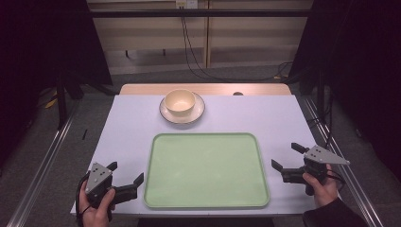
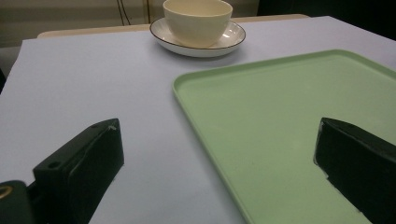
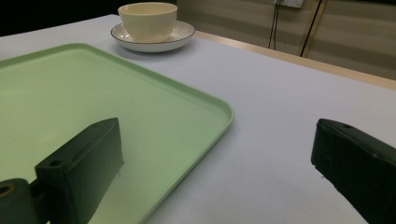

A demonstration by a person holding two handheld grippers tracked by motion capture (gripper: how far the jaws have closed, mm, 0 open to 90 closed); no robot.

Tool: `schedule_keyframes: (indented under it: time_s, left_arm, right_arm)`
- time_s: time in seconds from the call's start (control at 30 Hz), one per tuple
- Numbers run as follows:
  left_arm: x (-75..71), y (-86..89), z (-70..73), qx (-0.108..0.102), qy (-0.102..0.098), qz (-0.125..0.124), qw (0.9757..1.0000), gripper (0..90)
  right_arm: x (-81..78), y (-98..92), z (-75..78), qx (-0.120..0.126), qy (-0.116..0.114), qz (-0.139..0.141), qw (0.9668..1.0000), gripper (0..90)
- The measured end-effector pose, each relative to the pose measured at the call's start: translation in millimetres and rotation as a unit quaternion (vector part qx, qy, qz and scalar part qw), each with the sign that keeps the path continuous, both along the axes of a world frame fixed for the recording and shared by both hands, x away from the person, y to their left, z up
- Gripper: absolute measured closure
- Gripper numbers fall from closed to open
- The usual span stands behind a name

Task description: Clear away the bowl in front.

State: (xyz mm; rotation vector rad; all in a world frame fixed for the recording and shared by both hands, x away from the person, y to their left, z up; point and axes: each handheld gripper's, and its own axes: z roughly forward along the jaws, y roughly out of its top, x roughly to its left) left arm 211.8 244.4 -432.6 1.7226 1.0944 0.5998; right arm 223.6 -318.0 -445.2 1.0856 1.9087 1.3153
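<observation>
- Nothing has been moved onto the tray (image 1: 206, 171) so far; judging from how things lie, the work is at its very start.
- Your left tongs (image 1: 126, 178) rest at the near left corner of the tabletop (image 1: 127, 124), just beside the left rim of the tray. The jaws stand wide apart and hold nothing.
- Your right tongs (image 1: 286, 156) are at the near right edge of the tabletop, just beside the right rim of the tray. Their jaws are also spread wide, with nothing between them.
- In the left gripper view one jaw is over the bare tabletop and the other over the tray; in the right gripper view it is the same, mirrored.
- The bowl (image 1: 179, 102) stands upright on the saucer (image 1: 197, 113), near the middle of the far edge of the tabletop, well apart from both tongs and a little beyond the far rim of the tray.
- The bowl looks empty as far as you can see into it from the high view; its bottom is not fully visible in the gripper views.
- The tray is empty, it lies flat in the near middle of the tabletop.
- What is left, I judge: to reach forward to the bowl and saucer, take them, and probably set them on the tray. All of this is not yet done.
</observation>
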Motion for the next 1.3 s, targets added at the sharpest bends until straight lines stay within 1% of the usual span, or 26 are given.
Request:
schedule_keyframes:
  time_s: [0.1, 0.13, 0.2, 0.23, 0.33, 0.47, 0.5, 0.57, 0.6, 0.7, 0.77, 0.8, 0.83, 0.9, 1.0, 1.03, 1.1, 1.13, 1.17, 1.23, 1.3]
  left_arm:
    - [0.2, 0.5, -0.1, -0.003, 0.002, 0.000, 1.0000, 1.7]
    - [0.3, 0.4, -0.1, -0.003, 0.002, 0.000, 1.0000, 1.8]
    - [0.6, -0.5, -0.2, -0.004, 0.003, -0.001, 1.0000, 1.8]
    - [0.8, -0.4, -0.2, 0.004, 0.003, -0.005, 1.0000, 1.7]
    - [0.3, -2.5, 0.1, 0.005, 0.001, -0.006, 1.0000, 1.8]
    - [1.5, -4.5, -0.8, -0.004, 0.004, -0.004, 1.0000, 1.8]
    - [2.1, -5.5, -1.1, -0.003, 0.005, -0.002, 1.0000, 1.7]
    - [2.8, -6.3, -1.4, -0.005, 0.005, -0.006, 1.0000, 1.9]
    - [4.7, -8.1, -1.5, 0.000, 0.008, -0.010, 0.9999, 2.3]
    - [6.6, -9.6, -1.4, -0.003, 0.009, -0.015, 0.9998, 2.2]
    - [7.9, -11.3, -1.1, 0.001, 0.007, -0.014, 0.9999, 2.1]
    - [8.9, -12.4, -1.0, -0.006, 0.007, -0.016, 0.9998, 2.1]
    - [10.6, -13.9, -0.5, -0.008, 0.005, -0.017, 0.9998, 2.0]
    - [11.5, -14.5, 0.1, -0.007, 0.005, -0.019, 0.9998, 2.0]
    - [17.3, -21.5, 2.1, -0.008, 0.003, -0.025, 0.9996, 1.9]
    - [18.8, -23.4, 3.2, -0.010, 0.000, -0.025, 0.9996, 2.1]
    - [20.5, -24.4, 4.7, -0.008, -0.002, -0.029, 0.9996, 1.9]
    - [22.7, -26.2, 6.4, -0.010, -0.005, -0.028, 0.9995, 1.9]
    - [25.8, -27.5, 8.8, -0.011, -0.009, -0.032, 0.9994, 1.7]
    - [29.5, -28.7, 10.9, -0.010, -0.013, -0.037, 0.9992, 1.8]
    - [31.2, -30.3, 11.5, -0.010, -0.014, -0.035, 0.9992, 1.8]
  right_arm:
    - [-0.6, -0.2, -0.1, -0.002, -0.002, -0.001, 1.0000, 2.0]
    - [-2.0, -0.5, 0.4, 0.002, 0.001, 0.006, 1.0000, 2.0]
    - [-2.6, -1.0, 0.5, 0.003, 0.002, 0.006, 1.0000, 2.0]
    - [-2.7, -1.3, 0.5, 0.003, 0.001, 0.006, 1.0000, 2.0]
    - [-3.3, -1.6, 0.8, 0.005, 0.001, 0.007, 1.0000, 2.0]
    - [-3.7, -2.5, 0.9, 0.004, 0.000, 0.006, 1.0000, 2.0]
    - [-3.9, -2.8, 1.0, 0.005, 0.000, 0.008, 1.0000, 2.0]
    - [-4.0, -3.1, 1.1, 0.005, -0.002, 0.007, 1.0000, 2.0]
    - [-4.2, -3.2, 1.2, 0.005, -0.002, 0.006, 1.0000, 2.0]
    - [-4.2, -3.4, 1.2, 0.006, -0.003, 0.007, 1.0000, 2.0]
    - [-4.7, -3.5, 1.3, 0.007, -0.006, 0.007, 0.9999, 1.9]
    - [-5.1, -3.5, 1.6, 0.008, -0.005, 0.004, 0.9999, 1.9]
    - [-5.1, -3.7, 1.7, 0.010, -0.006, 0.006, 0.9999, 1.8]
    - [-5.1, -3.6, 1.7, 0.011, -0.007, 0.006, 0.9999, 1.8]
    - [-5.4, -4.0, 2.0, 0.012, -0.011, 0.006, 0.9999, 1.5]
    - [-5.4, -4.1, 2.0, 0.011, -0.011, 0.004, 0.9999, 1.5]
    - [-5.3, -4.2, 2.2, 0.011, -0.011, 0.005, 0.9999, 1.5]
    - [-4.9, -4.2, 2.4, 0.014, -0.011, 0.004, 0.9998, 1.4]
    - [-5.2, -4.5, 2.5, 0.015, -0.010, -0.002, 0.9998, 1.3]
    - [-5.7, -5.2, 2.9, 0.017, -0.011, 0.002, 0.9998, 1.2]
    - [-5.9, -5.4, 2.9, 0.020, -0.013, 0.008, 0.9997, 1.1]
